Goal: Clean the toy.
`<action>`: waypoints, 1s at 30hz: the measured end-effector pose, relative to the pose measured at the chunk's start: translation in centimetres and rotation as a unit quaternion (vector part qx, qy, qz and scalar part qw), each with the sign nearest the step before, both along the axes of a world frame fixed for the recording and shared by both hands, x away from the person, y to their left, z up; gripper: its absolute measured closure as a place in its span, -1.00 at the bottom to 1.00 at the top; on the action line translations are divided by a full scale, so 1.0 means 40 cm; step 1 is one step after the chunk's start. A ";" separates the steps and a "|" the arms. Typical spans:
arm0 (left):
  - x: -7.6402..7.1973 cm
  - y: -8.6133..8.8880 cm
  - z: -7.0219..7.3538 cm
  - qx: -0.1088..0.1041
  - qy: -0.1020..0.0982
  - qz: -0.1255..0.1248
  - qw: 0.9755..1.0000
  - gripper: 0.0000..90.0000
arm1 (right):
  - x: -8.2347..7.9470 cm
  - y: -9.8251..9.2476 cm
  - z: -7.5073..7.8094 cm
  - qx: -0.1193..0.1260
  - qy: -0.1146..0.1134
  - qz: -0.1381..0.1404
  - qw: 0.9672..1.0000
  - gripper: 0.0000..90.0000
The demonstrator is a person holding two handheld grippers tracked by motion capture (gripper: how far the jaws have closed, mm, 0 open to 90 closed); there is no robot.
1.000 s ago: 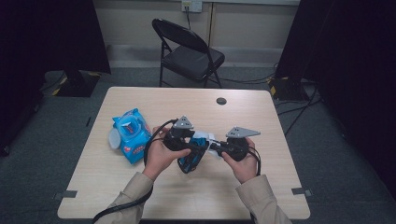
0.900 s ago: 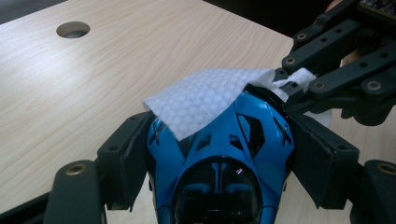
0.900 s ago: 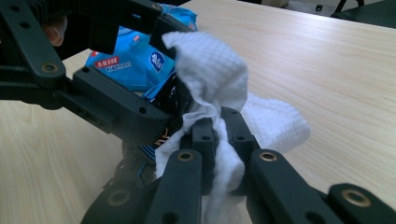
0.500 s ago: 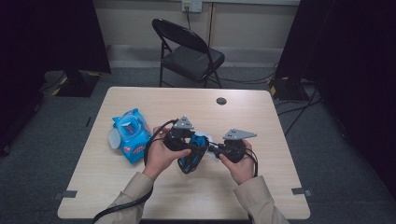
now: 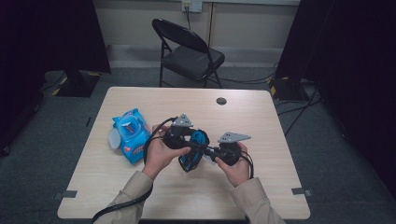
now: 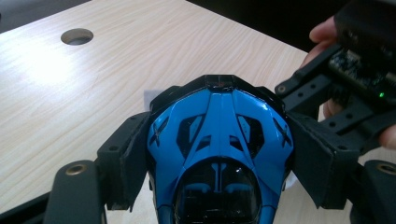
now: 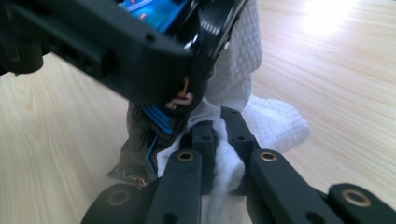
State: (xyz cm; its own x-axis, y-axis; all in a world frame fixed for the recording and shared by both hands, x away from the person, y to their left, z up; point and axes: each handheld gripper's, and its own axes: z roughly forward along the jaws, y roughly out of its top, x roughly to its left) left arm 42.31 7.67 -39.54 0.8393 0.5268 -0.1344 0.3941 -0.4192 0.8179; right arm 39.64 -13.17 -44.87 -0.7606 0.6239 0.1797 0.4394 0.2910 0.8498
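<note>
A glossy blue-and-black plastic toy car shell (image 5: 192, 150) is held above the middle of the pale wooden desk (image 5: 261, 116), nearer its front edge. The left gripper (image 5: 187, 145) clamps it, one black jaw pressed against each flank of the shell, as the left gripper view shows (image 6: 217, 140). The right gripper (image 5: 211, 153) comes in from the right with its jaws pinched tight on a white textured cloth wipe (image 7: 229, 165), and that wipe lies against the underside of the shell (image 7: 187, 28). A blue plastic wipe packet with a round white lid (image 5: 128, 134) lies near the desk's left edge, well apart from both hands. A round cable hole (image 5: 221, 101) sits near the far edge.
</note>
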 end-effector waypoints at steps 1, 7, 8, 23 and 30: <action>0.000 0.001 0.001 0.000 0.000 0.001 1.000 -0.42 | 0.000 0.002 -0.003 0.000 0.000 0.001 1.000 0.92; 0.001 0.007 0.005 -0.004 -0.002 0.004 1.000 -0.42 | -0.004 0.013 -0.025 0.008 0.013 0.007 1.000 0.92; 0.002 0.007 0.006 -0.004 -0.002 0.004 1.000 -0.42 | -0.004 0.015 -0.029 0.007 0.013 0.008 1.000 0.92; 0.002 0.010 0.001 -0.006 0.001 0.006 1.000 -0.42 | -0.014 0.044 -0.089 -0.016 0.035 0.029 0.999 0.92; -0.003 0.012 0.006 -0.010 0.000 0.003 1.000 -0.42 | -0.013 0.044 -0.098 -0.037 0.036 0.027 0.998 0.92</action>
